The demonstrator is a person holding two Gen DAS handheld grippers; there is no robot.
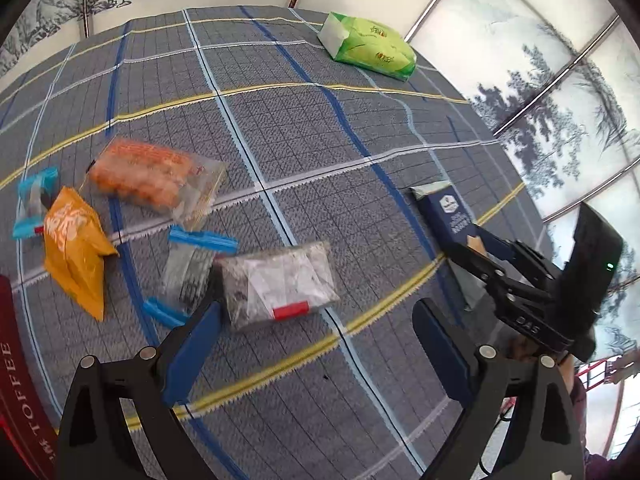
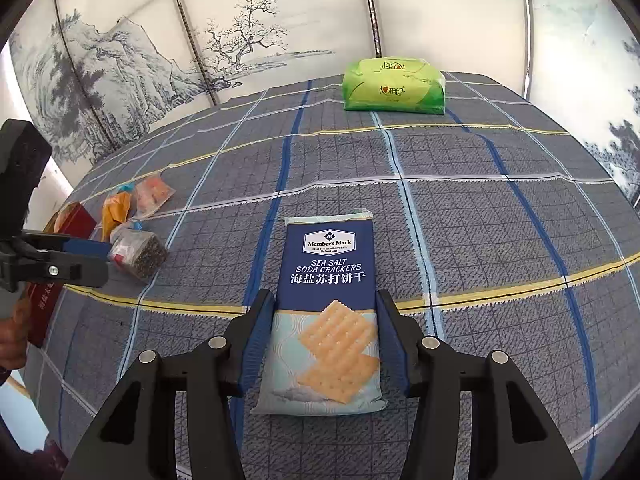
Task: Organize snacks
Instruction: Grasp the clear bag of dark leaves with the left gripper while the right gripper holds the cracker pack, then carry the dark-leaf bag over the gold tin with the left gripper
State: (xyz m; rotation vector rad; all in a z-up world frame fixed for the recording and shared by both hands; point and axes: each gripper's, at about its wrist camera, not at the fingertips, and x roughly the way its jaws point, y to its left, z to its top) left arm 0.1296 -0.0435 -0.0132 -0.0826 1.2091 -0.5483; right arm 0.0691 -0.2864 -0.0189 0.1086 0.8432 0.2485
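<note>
Left wrist view: the left tongs are wide open w/ nothing between them, above the counter, which has a grey checked cloth. Just past the left finger lies a clear packet w/ a red tab. Next to it is a clear bag w/ blue ends. Further left are a yellow bag, an orange snack bag and a small blue packet. A red box sits at the left edge. A green pack lies far back. On the right side the right tongs are at the cracker pack.

Right wrist view: the right tongs are partly open, one finger on each side of the cracker pack, which lies flat on the counter. The pads are close to its sides; can't tell if they press. The green pack is far back. The left tongs are at the left, by the small snacks.
</note>
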